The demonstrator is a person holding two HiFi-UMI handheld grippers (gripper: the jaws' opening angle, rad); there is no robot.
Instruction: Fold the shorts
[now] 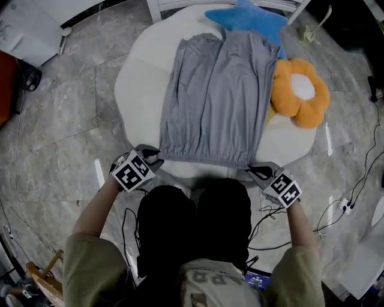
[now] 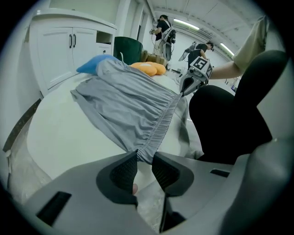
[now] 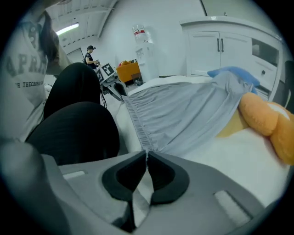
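Observation:
Grey shorts (image 1: 213,99) lie spread flat on a white padded table (image 1: 139,90), legs pointing away, elastic waistband along the near edge. My left gripper (image 1: 157,159) is shut on the waistband's left corner (image 2: 146,156), the bunched fabric wedged between its pads. My right gripper (image 1: 252,169) is shut on the right corner (image 3: 147,151), its jaws pinched tight on the fabric. The waistband (image 2: 163,121) runs taut between the two grippers. The far leg hems rest partly on a blue cushion.
A blue star cushion (image 1: 246,18) and an orange flower cushion (image 1: 301,93) lie at the table's far right. White cabinets (image 2: 69,50) stand behind. Cables (image 1: 345,204) trail on the marble floor at right. My black-clad knees (image 1: 195,222) press against the near edge.

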